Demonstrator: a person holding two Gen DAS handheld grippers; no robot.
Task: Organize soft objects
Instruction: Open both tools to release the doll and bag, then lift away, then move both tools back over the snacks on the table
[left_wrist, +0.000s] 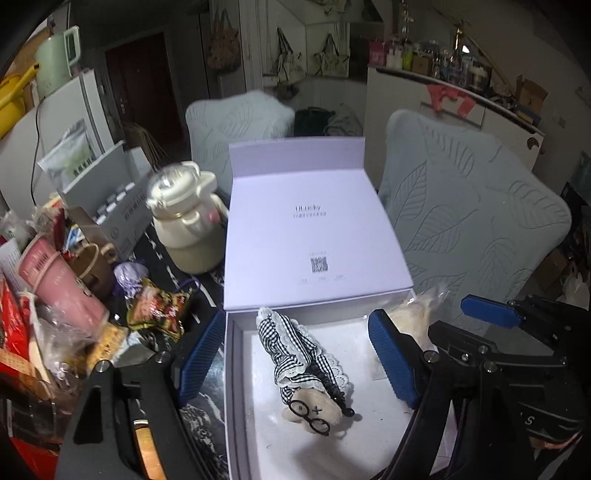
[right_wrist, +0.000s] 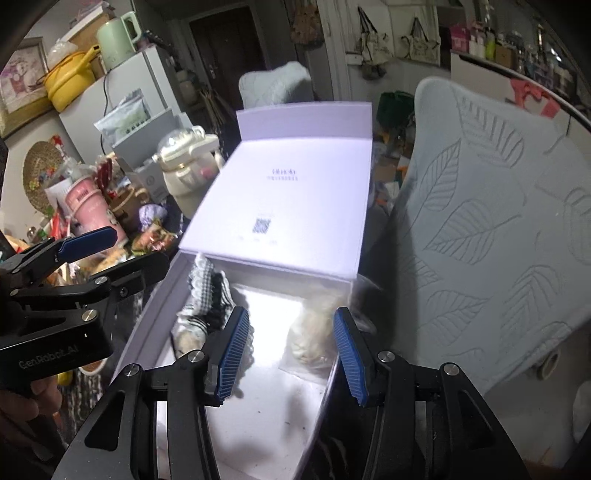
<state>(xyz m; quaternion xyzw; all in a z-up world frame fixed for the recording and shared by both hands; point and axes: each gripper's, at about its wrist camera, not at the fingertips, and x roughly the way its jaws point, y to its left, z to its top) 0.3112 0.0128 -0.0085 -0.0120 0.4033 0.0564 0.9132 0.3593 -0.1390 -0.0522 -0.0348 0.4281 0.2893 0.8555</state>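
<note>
Both grippers wide and empty: left gripper (left_wrist: 295, 358), right gripper (right_wrist: 291, 358). 2 soft toys inside the white box (left_wrist: 236, 387): gingham-dressed bear (left_wrist: 306, 369), bagged plush (right_wrist: 314, 332). Best lowered slowly, clear of the lid (left_wrist: 314, 236).

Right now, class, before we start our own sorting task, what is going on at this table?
A person holds a gripper in each hand over an open white cardboard box. A small plush bear in a black-and-white checked dress and glasses lies inside it. The left gripper hangs above the bear with jaws open. The right gripper has open jaws around a cream plush toy in a clear plastic bag at the box's right wall.
</note>
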